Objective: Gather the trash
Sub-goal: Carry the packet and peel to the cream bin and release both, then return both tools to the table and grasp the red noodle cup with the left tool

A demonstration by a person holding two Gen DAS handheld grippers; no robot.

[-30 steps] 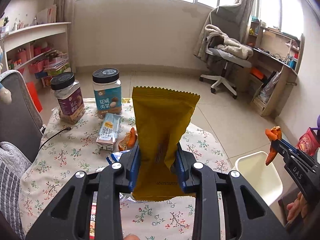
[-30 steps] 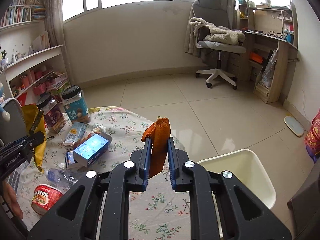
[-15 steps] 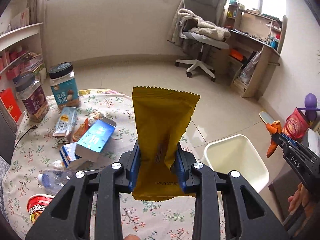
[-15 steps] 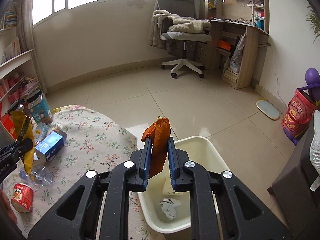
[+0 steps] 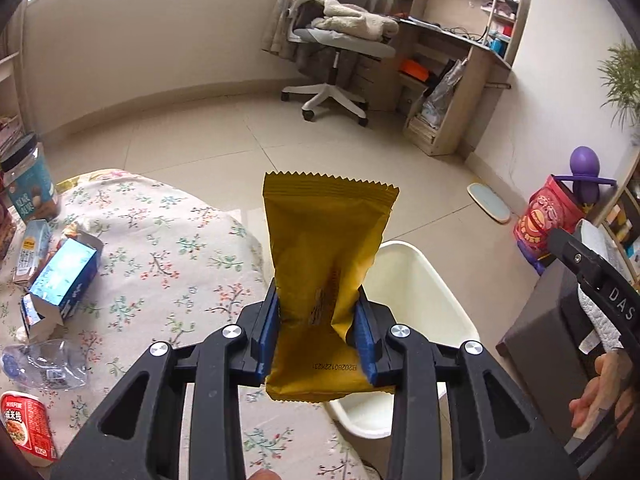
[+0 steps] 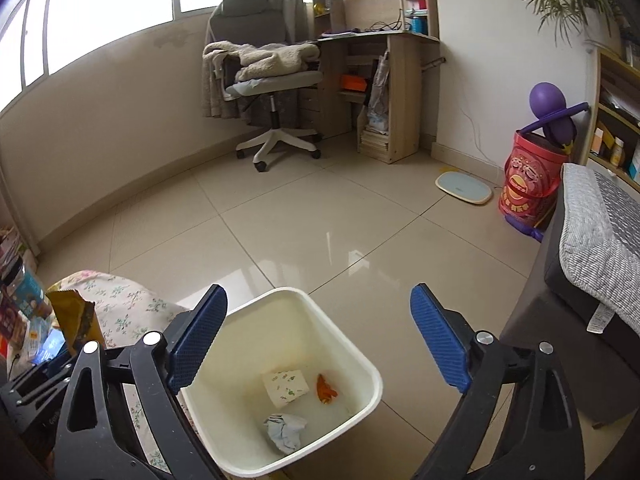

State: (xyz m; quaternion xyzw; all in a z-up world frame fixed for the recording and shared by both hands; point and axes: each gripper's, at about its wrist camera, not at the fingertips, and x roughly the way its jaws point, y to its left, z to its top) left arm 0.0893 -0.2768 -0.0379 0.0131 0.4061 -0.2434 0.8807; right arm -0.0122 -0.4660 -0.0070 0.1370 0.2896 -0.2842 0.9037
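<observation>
Hovering over the white bin (image 6: 362, 364) at lower centre, my right tool (image 6: 318, 338) is opening wide with nothing between its pads; the orange peel (image 6: 326, 390) is lying inside. My left tool (image 5: 316, 338) is pinching the yellow wrapper (image 5: 326, 256), its pads easing apart, beside the floral desk (image 5: 168, 248). Released early, the light wrapper could be drifting past the rim. A second ago, the right tool was gripping the peel.
</observation>
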